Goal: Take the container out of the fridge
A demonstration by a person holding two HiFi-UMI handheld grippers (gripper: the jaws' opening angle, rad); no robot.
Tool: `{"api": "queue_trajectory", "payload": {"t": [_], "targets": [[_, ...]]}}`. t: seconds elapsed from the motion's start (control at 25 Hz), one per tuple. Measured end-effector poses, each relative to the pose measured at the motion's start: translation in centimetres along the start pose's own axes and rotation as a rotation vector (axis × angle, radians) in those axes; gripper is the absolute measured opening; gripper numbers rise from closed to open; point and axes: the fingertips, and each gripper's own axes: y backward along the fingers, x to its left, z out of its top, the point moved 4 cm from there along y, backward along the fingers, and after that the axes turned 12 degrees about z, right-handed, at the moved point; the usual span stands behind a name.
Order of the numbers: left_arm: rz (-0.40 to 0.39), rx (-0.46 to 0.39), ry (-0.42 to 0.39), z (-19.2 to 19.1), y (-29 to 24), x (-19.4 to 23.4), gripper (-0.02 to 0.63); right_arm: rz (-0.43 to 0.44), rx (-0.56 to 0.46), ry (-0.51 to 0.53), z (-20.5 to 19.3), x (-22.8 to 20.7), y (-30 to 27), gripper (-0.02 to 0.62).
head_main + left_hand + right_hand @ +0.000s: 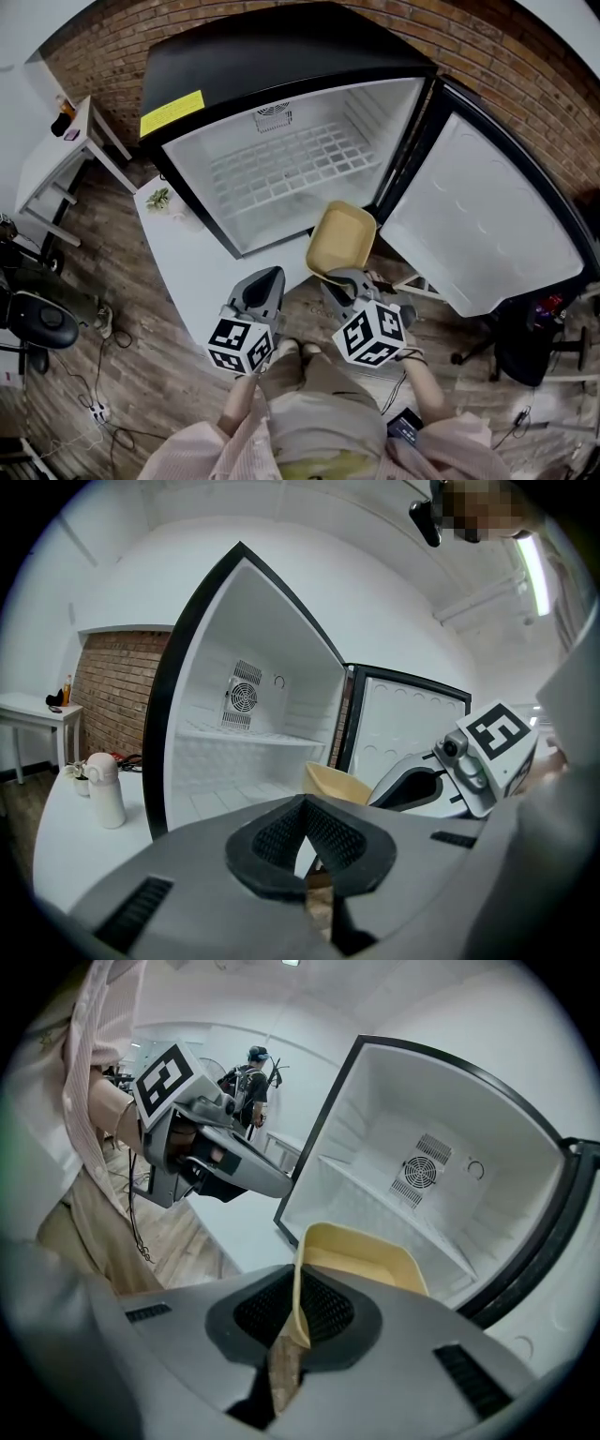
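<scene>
A shallow yellow container (340,236) hangs tilted in front of the open fridge (281,47), outside its empty white interior. My right gripper (337,279) is shut on the container's near rim. In the right gripper view, the rim (298,1279) stands edge-on between the black pads and the tray (361,1255) spreads out beyond them. My left gripper (272,277) hovers beside it on the left, over the white table (202,272), shut with nothing in it. In the left gripper view its pads (305,803) meet at the tip, and the container (336,785) shows just past them.
The fridge door (478,216) stands swung wide to the right. A white flask (103,789) and a small plant (159,199) stand on the table's far left end. A white side table (56,150) and a black chair (37,319) are further left. A person stands in the background (251,1082).
</scene>
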Motion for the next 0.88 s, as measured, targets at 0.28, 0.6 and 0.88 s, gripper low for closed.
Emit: {"api": "queue_trajectory", "payload": {"t": [0.28, 0.6, 0.88], "targets": [[0.019, 0.015, 0.003, -1.3, 0.3, 0.2, -0.009, 0.053, 0.002, -0.023, -0.6, 0.8, -1.2, 0.023], [0.026, 0.018, 0.001, -1.8, 0.7, 0.5, -0.009, 0.092, 0.000, -0.041, -0.3, 0.9, -1.5, 0.021], [0.028, 0.018, -0.006, -1.9, 0.6, 0.4, -0.009, 0.084, -0.006, -0.045, -0.2, 0.6, -1.3, 0.021]]}}
